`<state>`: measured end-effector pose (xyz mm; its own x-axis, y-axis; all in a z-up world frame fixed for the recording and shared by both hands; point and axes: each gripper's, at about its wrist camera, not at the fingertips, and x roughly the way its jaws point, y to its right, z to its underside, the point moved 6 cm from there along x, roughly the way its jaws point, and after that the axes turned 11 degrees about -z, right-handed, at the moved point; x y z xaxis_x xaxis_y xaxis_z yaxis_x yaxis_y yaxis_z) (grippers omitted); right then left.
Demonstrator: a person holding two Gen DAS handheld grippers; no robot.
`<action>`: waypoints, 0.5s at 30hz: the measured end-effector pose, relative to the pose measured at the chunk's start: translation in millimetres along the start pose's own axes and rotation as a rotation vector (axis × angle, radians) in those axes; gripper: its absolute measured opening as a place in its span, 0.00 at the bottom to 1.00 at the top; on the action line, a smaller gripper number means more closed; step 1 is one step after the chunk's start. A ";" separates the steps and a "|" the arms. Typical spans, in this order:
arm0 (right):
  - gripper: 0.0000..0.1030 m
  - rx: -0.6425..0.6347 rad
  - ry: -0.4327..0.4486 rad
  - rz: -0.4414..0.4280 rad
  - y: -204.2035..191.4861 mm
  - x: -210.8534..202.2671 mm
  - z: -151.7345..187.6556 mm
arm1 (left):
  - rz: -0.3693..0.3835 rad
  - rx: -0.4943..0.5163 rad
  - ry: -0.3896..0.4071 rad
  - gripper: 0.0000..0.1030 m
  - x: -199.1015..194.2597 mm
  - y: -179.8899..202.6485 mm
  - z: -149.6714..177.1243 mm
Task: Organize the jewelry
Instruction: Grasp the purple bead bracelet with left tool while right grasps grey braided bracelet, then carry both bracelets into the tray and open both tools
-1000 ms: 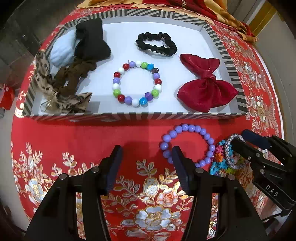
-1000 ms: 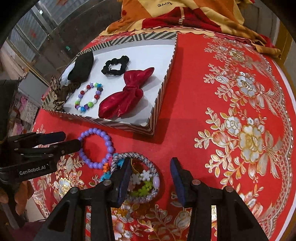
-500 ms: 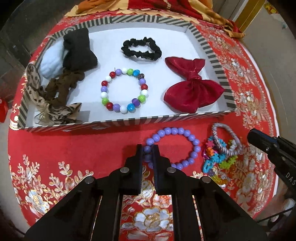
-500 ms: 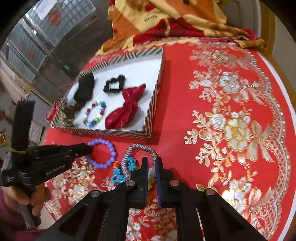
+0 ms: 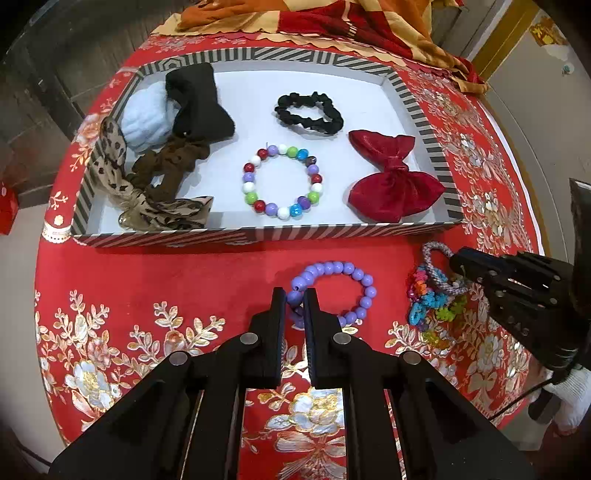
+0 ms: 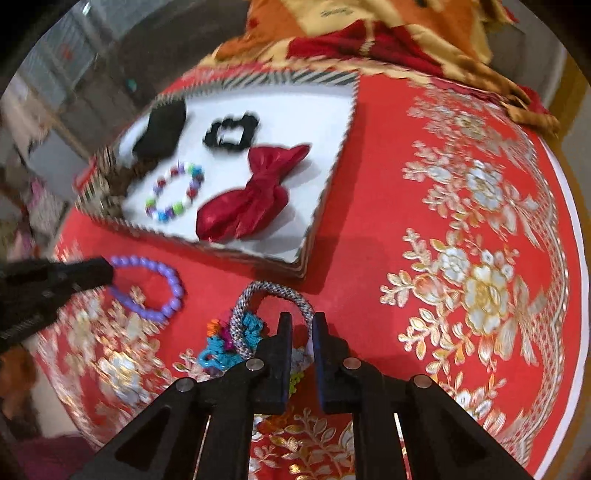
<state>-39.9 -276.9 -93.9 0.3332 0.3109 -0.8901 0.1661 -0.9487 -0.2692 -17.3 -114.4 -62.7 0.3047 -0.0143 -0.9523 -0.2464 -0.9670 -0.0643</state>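
Item 1: left hand-held gripper point(image 5: 295, 295), low over the red floral tabletop point(image 5: 184, 277), its fingers pinching the near-left beads of the purple bead bracelet point(image 5: 334, 291), which lies in front of the tray.

Item 2: right hand-held gripper point(image 6: 302, 325), fingers closed on the right side of the grey woven bracelet point(image 6: 273, 291); the loop arches up from the cloth ahead of the fingertips. Beside and partly beneath it sits a tangle of colourful charm bracelets point(image 6: 225, 343) (teal, orange, green; individual pieces hard to separate).

Item 3: striped tray point(image 5: 258, 234) with white floor, farther back on the tabletop. Contents: multicolour bead bracelet point(image 5: 282, 181) near the middle; black scrunchie point(image 5: 308, 112) behind it; red bow point(image 5: 395, 184) at the right; at the left, a pile of black bow point(image 5: 199, 99), pale blue scrunchie point(image 5: 144, 122), brown scrunchie point(image 5: 166, 166) and leopard-print scarf tie point(image 5: 147, 210), overlapping one another.

Item 4: orange and red folded cloth point(image 5: 332, 22) beyond the tray.

The right wrist view is motion-blurred.
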 end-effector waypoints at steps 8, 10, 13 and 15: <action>0.10 -0.063 -0.035 0.024 -2.0 14.6 -8.6 | 0.005 -0.003 -0.015 0.08 -1.9 -9.1 5.1; 0.15 -0.070 -0.050 0.021 -0.5 15.5 -8.7 | 0.005 -0.005 -0.017 0.08 -2.4 -10.8 5.6; 0.17 -0.095 -0.071 0.022 -1.6 15.8 -7.8 | 0.006 -0.008 -0.020 0.08 -1.7 -11.6 6.3; 0.17 -0.098 -0.073 0.032 -3.5 15.4 -6.9 | 0.005 -0.004 -0.023 0.08 -1.2 -11.3 6.7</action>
<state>-28.9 -268.4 -104.2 0.2717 0.2719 -0.9232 0.2480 -0.9466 -0.2059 -21.1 -101.7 -62.8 0.2819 -0.0137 -0.9594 -0.2441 -0.9680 -0.0579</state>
